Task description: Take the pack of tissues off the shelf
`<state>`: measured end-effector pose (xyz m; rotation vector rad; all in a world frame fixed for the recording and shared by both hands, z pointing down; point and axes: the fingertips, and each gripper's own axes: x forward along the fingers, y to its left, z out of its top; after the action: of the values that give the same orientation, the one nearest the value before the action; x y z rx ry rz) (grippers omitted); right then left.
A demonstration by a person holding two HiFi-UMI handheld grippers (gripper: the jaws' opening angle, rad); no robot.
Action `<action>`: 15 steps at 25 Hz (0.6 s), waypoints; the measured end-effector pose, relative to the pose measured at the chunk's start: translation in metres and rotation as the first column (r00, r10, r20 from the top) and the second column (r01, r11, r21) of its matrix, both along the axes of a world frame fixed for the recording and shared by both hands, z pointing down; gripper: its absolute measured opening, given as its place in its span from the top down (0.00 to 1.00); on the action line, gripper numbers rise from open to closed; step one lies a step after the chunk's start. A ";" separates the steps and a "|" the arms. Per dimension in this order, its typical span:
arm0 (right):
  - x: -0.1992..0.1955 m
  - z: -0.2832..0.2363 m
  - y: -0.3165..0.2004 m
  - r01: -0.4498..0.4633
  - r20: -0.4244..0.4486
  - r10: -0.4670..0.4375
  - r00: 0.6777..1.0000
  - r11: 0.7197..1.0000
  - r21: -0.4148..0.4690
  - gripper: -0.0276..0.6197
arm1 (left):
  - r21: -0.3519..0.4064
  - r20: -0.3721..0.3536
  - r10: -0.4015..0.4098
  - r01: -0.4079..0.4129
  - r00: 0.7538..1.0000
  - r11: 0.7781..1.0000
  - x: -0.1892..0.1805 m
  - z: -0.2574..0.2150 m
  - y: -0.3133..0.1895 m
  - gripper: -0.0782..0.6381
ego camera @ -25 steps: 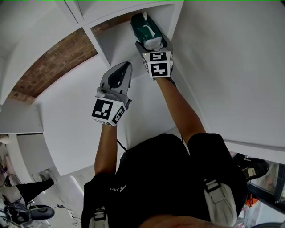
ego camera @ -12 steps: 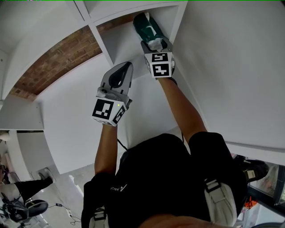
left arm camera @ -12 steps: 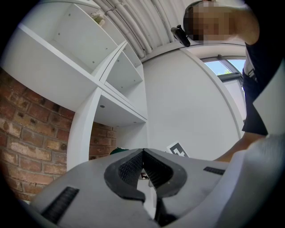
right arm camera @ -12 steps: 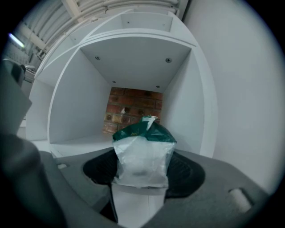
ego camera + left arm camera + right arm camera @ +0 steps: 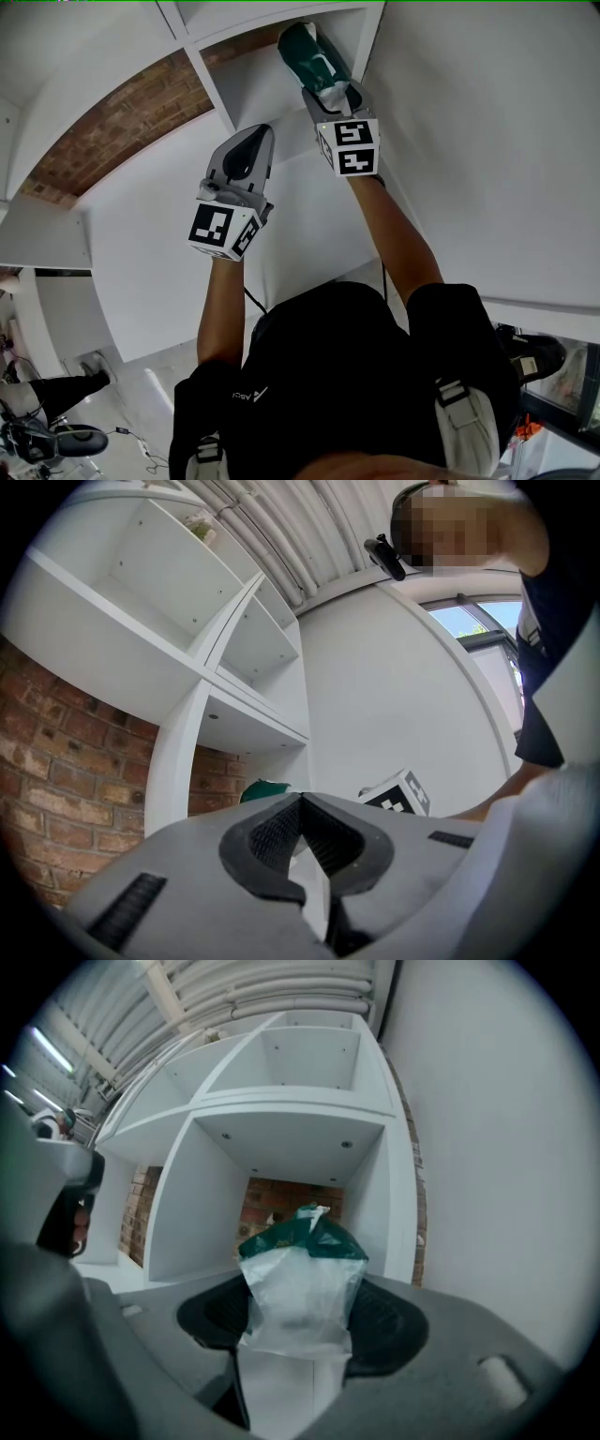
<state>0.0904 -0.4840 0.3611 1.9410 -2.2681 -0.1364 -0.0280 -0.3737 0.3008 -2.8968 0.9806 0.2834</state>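
Arms (image 5: 217,309) are being stretched up toward a white shelf (image 5: 202,1194). The left gripper (image 5: 300,797) is being held lower down, its jaws pressed together with nothing in them. Higher up, the right gripper (image 5: 298,1321) is being closed on the pack of tissues (image 5: 302,1274), which is being squeezed between its pads. The green-and-white pack is being held at the open front of a shelf box, with a brick wall (image 5: 281,1202) behind.
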 end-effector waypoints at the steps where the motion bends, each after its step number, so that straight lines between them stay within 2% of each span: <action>1: 0.000 -0.004 0.009 0.010 0.002 -0.010 1.000 1.000 0.008 0.52 | 0.002 -0.001 0.000 0.000 1.000 1.000 0.001 -0.001 0.003 0.89; 8: -0.004 -0.026 0.072 0.109 0.019 -0.110 0.994 0.992 0.061 0.52 | 0.021 -0.005 0.014 -0.014 1.000 1.000 0.011 -0.009 0.029 0.89; 15: -0.016 -0.051 0.122 0.202 0.044 -0.210 0.977 0.969 0.139 0.52 | 0.035 -0.021 -0.003 0.003 1.000 0.999 0.009 -0.015 0.051 0.89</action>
<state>0.0743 -0.3625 0.3106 1.7853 -2.5572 -0.2665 -0.0193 -0.3225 0.2859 -2.8659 0.9727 0.3277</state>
